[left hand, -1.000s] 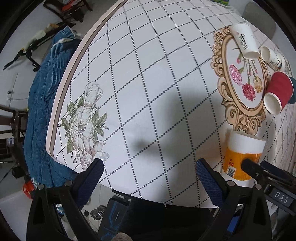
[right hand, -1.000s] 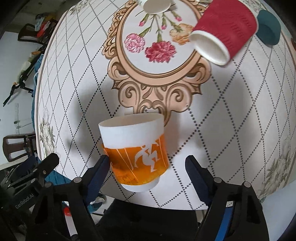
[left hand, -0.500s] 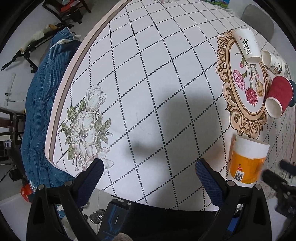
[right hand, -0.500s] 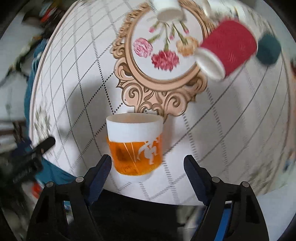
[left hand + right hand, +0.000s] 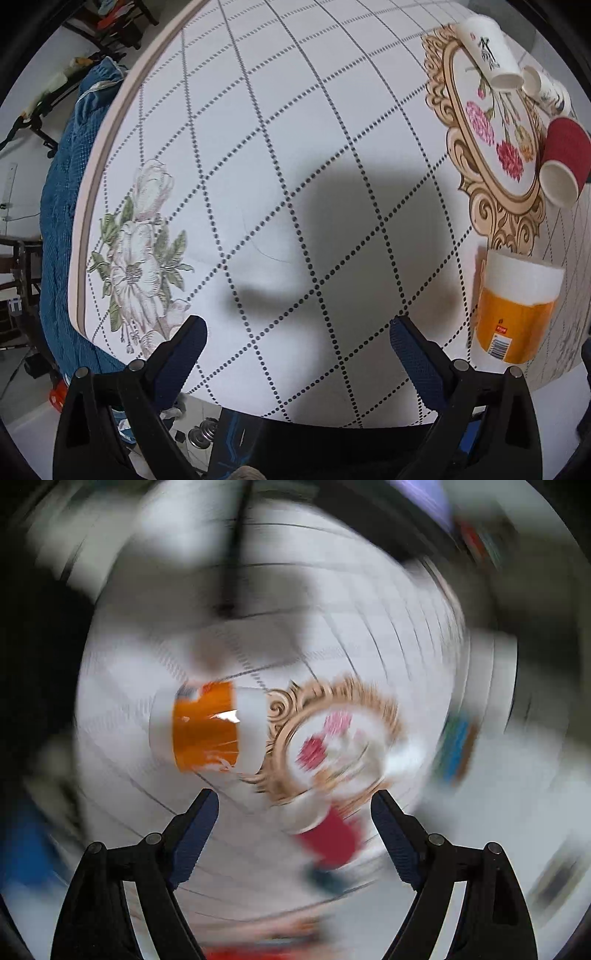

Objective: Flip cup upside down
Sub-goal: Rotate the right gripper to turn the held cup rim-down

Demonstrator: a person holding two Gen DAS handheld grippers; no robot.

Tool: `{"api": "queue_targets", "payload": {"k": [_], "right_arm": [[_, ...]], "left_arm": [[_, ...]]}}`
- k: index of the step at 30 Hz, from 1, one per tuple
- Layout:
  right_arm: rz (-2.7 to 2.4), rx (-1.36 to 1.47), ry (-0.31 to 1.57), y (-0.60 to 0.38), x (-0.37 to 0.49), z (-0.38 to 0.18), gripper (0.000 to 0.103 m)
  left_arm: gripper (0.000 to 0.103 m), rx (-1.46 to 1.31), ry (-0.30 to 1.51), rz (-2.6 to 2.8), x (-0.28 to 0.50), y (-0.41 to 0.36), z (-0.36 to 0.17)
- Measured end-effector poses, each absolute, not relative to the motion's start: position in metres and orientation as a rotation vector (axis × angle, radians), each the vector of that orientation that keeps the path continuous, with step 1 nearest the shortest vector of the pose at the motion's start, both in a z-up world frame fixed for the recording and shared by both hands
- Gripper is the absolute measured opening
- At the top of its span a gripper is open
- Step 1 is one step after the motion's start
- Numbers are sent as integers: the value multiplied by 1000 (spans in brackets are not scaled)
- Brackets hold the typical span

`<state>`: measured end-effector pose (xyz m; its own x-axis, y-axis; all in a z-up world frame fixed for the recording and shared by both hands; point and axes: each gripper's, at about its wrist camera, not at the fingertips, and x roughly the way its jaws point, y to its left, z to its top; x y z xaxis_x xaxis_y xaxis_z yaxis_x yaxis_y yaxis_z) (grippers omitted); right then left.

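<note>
From the left wrist camera I look almost straight down on the desk [image 5: 280,122], a white cloth crossed by dotted diamond lines, with a pale flower print [image 5: 142,254] near its left edge. My left gripper [image 5: 297,341] hangs over bare cloth with its jaws spread wide and nothing between them; its shadow falls on the cloth ahead of them.

The orange cup [image 5: 515,308] stands on the desk at the right of this view, just below the gold scrollwork frame [image 5: 493,158] printed on the cloth. Its wide white band is toward the top and a barcode shows low on its side; nothing grips it. Past the frame a red ribbed cup [image 5: 563,160] lies on its side with its white mouth toward me. Further back a white cup with black lettering [image 5: 489,50] lies tipped over, and a second small white cup [image 5: 546,86] lies just beside it.

The right wrist view is heavily smeared by spin. My right gripper [image 5: 293,810] shows sharp against the blur: its jaws are opening and hold nothing. The orange cup [image 5: 208,729] appears well ahead of them, apart from both fingers. The red ribbed cup [image 5: 328,840] is a blur low between the jaws, on the desk beyond.
</note>
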<state>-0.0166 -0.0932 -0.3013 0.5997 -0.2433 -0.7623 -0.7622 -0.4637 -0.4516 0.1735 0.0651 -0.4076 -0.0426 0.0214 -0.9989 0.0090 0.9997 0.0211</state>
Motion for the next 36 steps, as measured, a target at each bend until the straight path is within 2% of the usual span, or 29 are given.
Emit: {"api": "queue_targets", "payload": {"k": [6, 8, 14, 21, 29, 33, 36], "right_arm": [[1043, -2513, 320, -130, -46, -344, 87], [1119, -2623, 174, -142, -45, -353, 87], [1320, -2779, -95, -157, -38, -371, 87], [1420, -2833, -192, -161, -19, -390, 87], [1473, -2845, -183, -153, 4, -404, 86], [1480, -2830, -141, -144, 12, -409, 76], [1471, -2824, -121, -143, 14, -410, 75]], "left_arm": [[102, 43, 1625, 24, 169, 63, -422], [102, 34, 1626, 34, 168, 64, -425], [102, -11, 1630, 63, 158, 72, -438], [102, -60, 1640, 98, 136, 82, -453], [102, -93, 1645, 126, 120, 108, -460], [102, -92, 1646, 128, 117, 118, -461], [102, -90, 1648, 124, 115, 120, -460]]}}
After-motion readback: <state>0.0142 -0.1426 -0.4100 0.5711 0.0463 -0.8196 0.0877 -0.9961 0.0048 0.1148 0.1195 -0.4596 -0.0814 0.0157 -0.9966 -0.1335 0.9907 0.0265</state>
